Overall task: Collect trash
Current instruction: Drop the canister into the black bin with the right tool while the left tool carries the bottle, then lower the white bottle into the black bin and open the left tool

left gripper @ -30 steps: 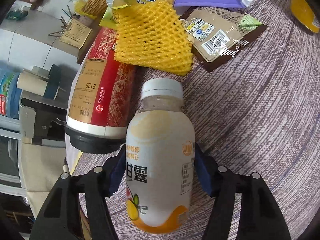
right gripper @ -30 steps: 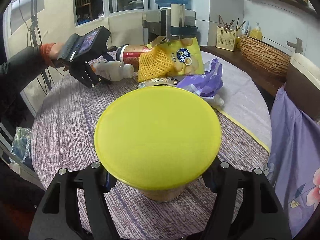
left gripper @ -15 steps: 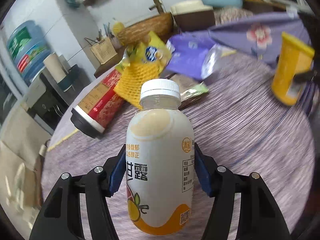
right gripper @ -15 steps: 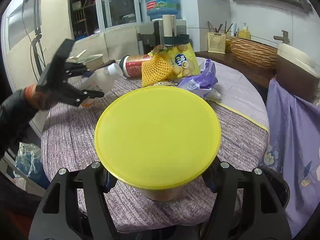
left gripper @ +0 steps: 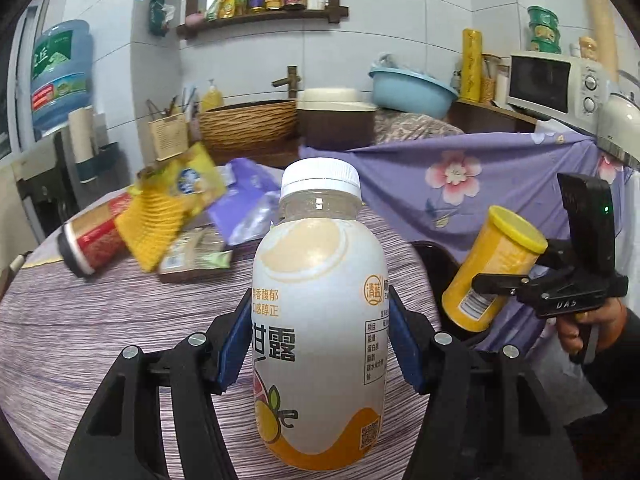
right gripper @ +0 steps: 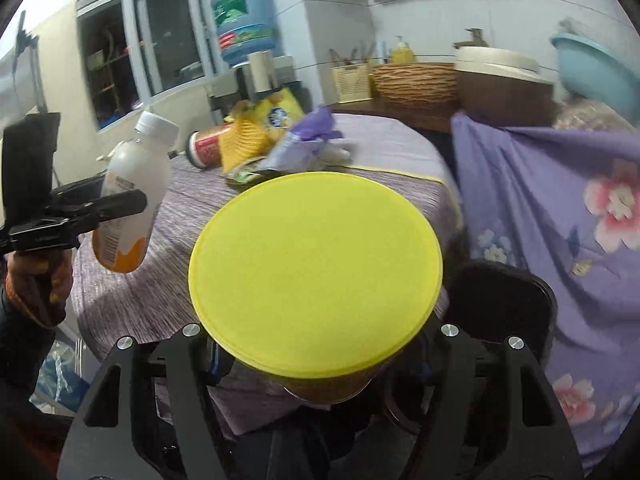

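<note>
1. The left gripper (left gripper: 320, 344) clamps a white bottle (left gripper: 320, 320) between its blue pads (left gripper: 236, 344), lifted clear above the table (left gripper: 100, 320).
2. The right gripper (right gripper: 316, 360) clasps a yellow-lidded can (right gripper: 316, 276), held off the table's edge over a black bin (right gripper: 504, 308).
3. On the table's far side lie a red tube (left gripper: 94, 236), yellow netting (left gripper: 156, 224), a chip bag (left gripper: 192, 180) and purple wrappers (left gripper: 244, 196).

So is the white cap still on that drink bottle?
Yes, the drink bottle in the left claw has its white cap on.
</note>
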The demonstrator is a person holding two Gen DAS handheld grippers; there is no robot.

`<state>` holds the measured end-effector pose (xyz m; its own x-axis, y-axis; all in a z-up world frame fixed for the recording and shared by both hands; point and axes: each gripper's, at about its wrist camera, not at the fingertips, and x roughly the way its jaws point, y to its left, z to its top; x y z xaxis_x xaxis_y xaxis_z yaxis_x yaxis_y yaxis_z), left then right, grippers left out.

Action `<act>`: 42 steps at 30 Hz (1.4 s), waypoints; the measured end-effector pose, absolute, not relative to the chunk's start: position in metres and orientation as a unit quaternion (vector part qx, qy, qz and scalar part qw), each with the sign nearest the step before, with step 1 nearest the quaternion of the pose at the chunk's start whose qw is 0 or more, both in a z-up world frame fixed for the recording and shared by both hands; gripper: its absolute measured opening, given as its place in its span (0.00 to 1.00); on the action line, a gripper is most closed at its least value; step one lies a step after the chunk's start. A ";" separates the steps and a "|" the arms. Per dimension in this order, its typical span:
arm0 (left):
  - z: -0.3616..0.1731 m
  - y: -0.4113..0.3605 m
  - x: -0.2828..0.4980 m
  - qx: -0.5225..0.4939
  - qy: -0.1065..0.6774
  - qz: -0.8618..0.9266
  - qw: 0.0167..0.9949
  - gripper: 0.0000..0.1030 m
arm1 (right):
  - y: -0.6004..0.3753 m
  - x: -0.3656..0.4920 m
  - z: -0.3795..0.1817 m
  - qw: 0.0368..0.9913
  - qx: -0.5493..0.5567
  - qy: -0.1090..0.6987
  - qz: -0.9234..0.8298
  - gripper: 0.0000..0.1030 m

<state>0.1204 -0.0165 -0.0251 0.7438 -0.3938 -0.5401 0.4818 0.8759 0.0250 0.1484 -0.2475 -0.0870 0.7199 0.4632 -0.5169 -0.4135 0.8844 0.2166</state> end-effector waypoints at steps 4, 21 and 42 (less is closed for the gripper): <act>-0.029 -0.053 0.120 0.069 0.263 -0.263 0.926 0.60 | -0.285 0.141 -0.101 0.936 0.061 0.298 0.175 0.65; -0.077 -0.168 0.135 0.062 0.302 -0.350 0.885 0.60 | -0.345 0.229 -0.245 0.880 0.107 0.461 0.039 0.65; -0.121 -0.213 0.145 0.084 0.345 -0.360 0.862 0.60 | -0.377 0.202 -0.221 0.911 0.073 0.403 -0.053 0.79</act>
<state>0.1446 -0.2135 -0.1210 0.5018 -0.5633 -0.6564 0.6797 0.7261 -0.1035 0.2015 -0.3771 -0.2205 0.6702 -0.0374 -0.7412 0.1545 0.9839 0.0900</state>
